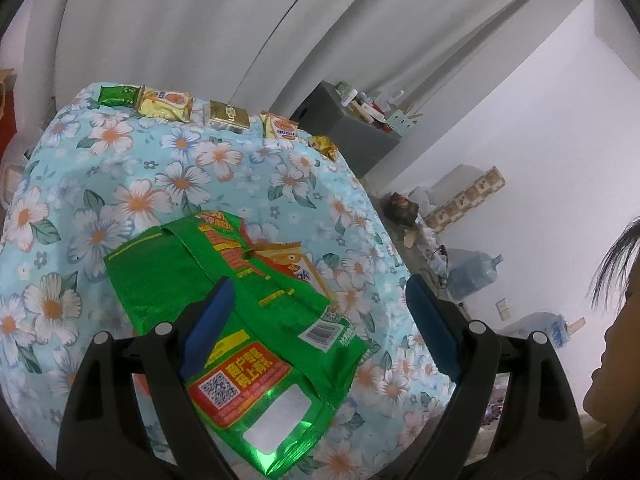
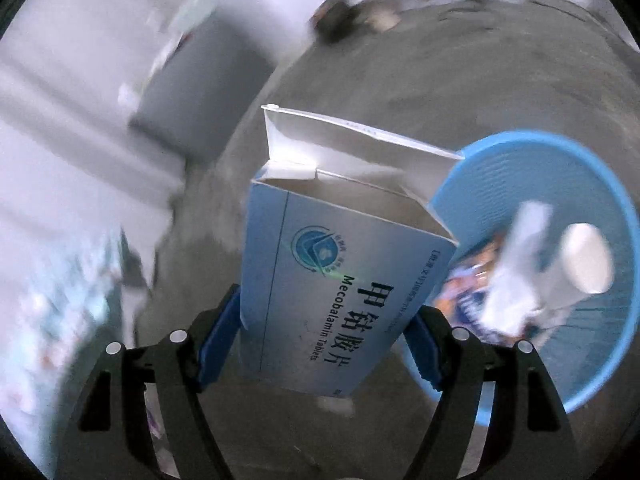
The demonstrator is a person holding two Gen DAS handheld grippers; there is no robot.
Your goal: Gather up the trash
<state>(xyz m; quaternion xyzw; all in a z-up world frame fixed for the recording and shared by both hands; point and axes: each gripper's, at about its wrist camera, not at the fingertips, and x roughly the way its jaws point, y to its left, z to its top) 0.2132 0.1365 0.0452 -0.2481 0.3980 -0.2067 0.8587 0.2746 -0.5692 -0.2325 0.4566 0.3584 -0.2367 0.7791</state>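
In the left wrist view my left gripper (image 1: 320,304) is open above a flattened green snack wrapper (image 1: 224,280) that lies on the floral tablecloth (image 1: 120,184). An orange wrapper (image 1: 290,264) pokes out from under it. In the right wrist view my right gripper (image 2: 326,336) is shut on an open blue and white medicine box (image 2: 332,264) and holds it in the air above the concrete floor. A blue waste basket (image 2: 592,184) stands to the right and holds a white cup (image 2: 586,258) and crumpled trash (image 2: 516,280).
Several small snack packets (image 1: 166,104) line the table's far edge. A grey cabinet (image 1: 344,128) with clutter stands beyond the table. A water jug (image 1: 474,274) and boxes sit by the white wall. A person's face (image 1: 612,360) is at the right edge.
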